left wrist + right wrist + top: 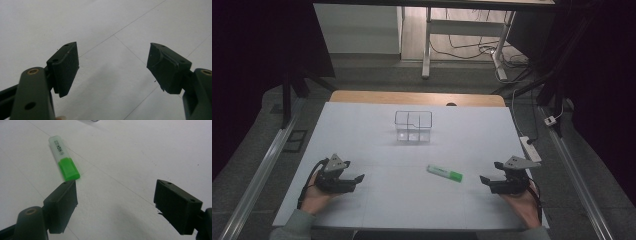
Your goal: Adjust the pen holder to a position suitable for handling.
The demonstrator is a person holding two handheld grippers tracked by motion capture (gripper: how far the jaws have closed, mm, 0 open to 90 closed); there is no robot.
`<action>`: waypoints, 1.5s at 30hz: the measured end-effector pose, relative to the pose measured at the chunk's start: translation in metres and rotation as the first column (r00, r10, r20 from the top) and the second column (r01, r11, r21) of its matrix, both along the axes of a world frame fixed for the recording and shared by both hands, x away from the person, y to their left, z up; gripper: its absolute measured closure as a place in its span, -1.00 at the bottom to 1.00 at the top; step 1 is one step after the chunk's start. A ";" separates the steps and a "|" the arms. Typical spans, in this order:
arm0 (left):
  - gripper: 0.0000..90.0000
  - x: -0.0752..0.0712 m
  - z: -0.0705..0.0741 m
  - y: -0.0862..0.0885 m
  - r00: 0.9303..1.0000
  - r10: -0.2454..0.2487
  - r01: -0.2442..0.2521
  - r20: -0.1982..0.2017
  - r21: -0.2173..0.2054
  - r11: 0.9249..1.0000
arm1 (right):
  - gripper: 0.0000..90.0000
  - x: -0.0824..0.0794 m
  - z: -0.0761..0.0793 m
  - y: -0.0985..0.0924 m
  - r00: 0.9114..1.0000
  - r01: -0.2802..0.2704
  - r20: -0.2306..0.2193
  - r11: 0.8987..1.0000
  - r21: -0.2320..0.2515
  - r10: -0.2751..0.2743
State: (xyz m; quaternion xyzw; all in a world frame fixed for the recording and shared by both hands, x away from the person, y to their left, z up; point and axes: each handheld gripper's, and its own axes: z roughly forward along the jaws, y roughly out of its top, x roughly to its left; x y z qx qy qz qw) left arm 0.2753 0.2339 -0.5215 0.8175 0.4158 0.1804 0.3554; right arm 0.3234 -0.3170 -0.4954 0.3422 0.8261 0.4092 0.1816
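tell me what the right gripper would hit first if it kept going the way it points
Probably the green highlighter. The right gripper, open, points toward it across the white table; in the right gripper view it lies slightly off the left jaw.

Table [377, 200]: matt white sheet, smooth, thin seam lines; bare wood edge at far side. Ahead of the right gripper [115, 205]: highlighter [63, 158], translucent plastic body, glossy green cap. Gripper jaws: matt black plastic. Divided box [413, 126]: clear, glossy plastic.

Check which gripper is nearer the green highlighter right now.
Right. The right gripper sits just off the green highlighter's cap end, jaws open. The left gripper is farther away on the marker's other side, also open and empty.
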 end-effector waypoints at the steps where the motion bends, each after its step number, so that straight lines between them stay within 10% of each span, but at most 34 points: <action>1: -0.43 0.000 0.000 0.000 1.000 0.000 0.000 0.000 0.000 1.000 | -0.58 0.000 0.000 0.000 1.000 0.000 0.000 1.000 0.000 0.000; 45: -0.42 0.008 0.006 0.000 1.000 0.004 -0.004 -0.008 -0.017 1.000 | -0.55 0.002 -0.005 0.007 0.999 -0.034 -0.032 0.999 -0.012 0.034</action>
